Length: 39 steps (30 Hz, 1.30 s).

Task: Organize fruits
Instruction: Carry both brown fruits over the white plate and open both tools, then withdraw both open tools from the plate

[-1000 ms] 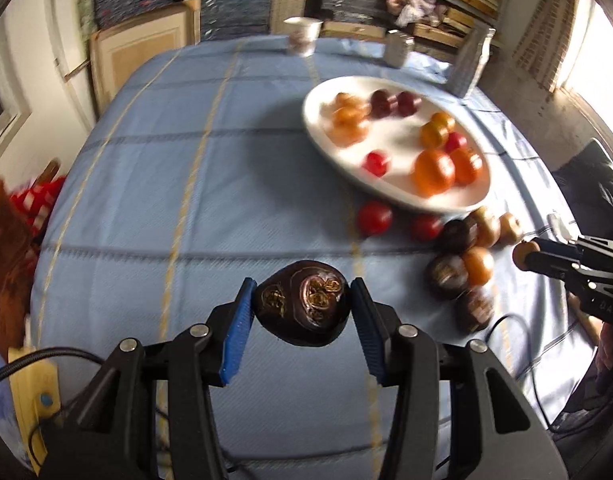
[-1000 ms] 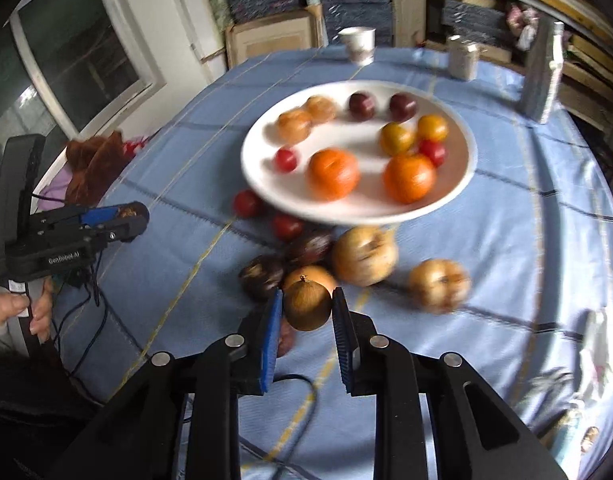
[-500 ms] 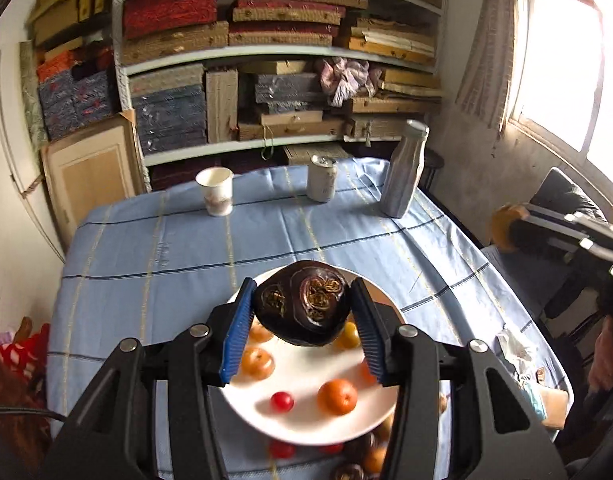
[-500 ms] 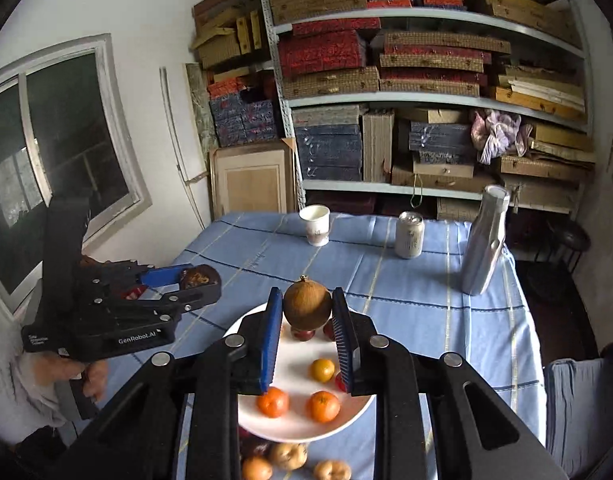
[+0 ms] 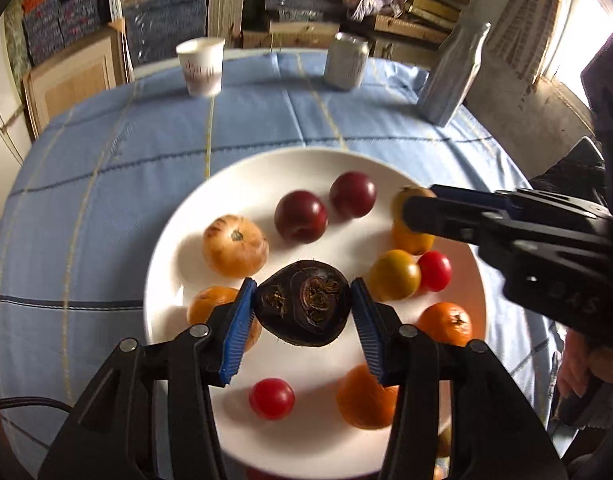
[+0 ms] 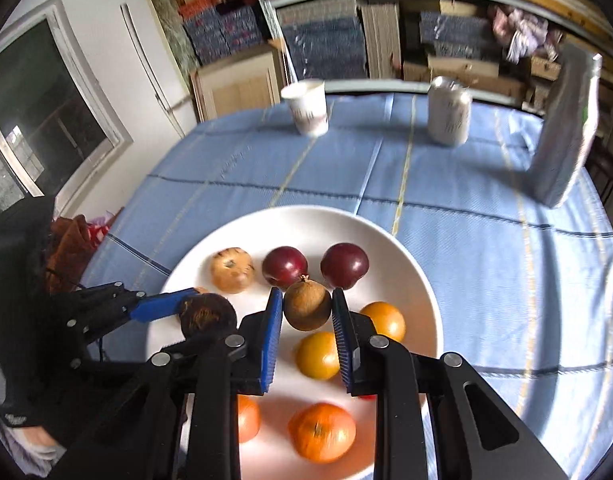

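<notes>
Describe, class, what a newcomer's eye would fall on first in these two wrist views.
First comes the white plate in the middle of the blue tablecloth, dotted with orange, red and dark plum-coloured fruit. Above it, the left gripper clamps a dark purple fruit, and the right gripper clamps a small brown fruit. Behind stand a paper cup, a can and a silver bottle.

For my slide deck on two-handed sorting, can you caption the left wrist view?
Left gripper carries a dark fruit above the white plate of fruit.
</notes>
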Available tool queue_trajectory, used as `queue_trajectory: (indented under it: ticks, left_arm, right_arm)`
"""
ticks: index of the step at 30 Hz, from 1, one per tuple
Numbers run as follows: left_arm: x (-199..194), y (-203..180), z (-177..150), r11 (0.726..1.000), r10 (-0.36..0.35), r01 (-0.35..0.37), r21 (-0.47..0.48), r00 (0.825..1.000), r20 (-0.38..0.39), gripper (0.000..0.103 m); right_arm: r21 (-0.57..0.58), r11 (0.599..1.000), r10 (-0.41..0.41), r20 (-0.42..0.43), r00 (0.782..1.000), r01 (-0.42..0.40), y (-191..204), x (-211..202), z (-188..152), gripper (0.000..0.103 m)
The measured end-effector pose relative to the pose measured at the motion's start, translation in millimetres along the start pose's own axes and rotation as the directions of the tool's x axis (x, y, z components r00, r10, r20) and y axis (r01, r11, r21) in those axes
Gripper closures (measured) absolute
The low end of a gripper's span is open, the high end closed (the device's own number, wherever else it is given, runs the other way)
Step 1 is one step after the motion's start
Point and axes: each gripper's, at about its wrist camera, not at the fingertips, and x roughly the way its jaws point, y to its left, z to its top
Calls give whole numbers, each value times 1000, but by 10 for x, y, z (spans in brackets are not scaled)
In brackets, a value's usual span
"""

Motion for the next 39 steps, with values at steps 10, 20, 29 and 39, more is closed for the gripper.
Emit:
queue_trajectory:
  ticks: [10,20,29,39]
  left_arm:
    - [204,-40,61,1000,-17,17,12,1000,-8,45]
    - [-385,78,89,1000,25,-24,-12,996,90,39]
    - [-1009,259,-572,994,102,-98,-46,989,104,33]
    - [-836,293,-1340,990,131,-131,-42,991,-3,33]
  right_arm:
    - [28,1000,7,-57,998,-5,-125,347,-20,71]
    - [-14,999,-27,156,987,30,-10,-663,233,63]
    - [-23,998,-47,264,963,55,224,-1547,-305,43]
    - [41,997,-64,33,997,63,295,-1346,-1633,40]
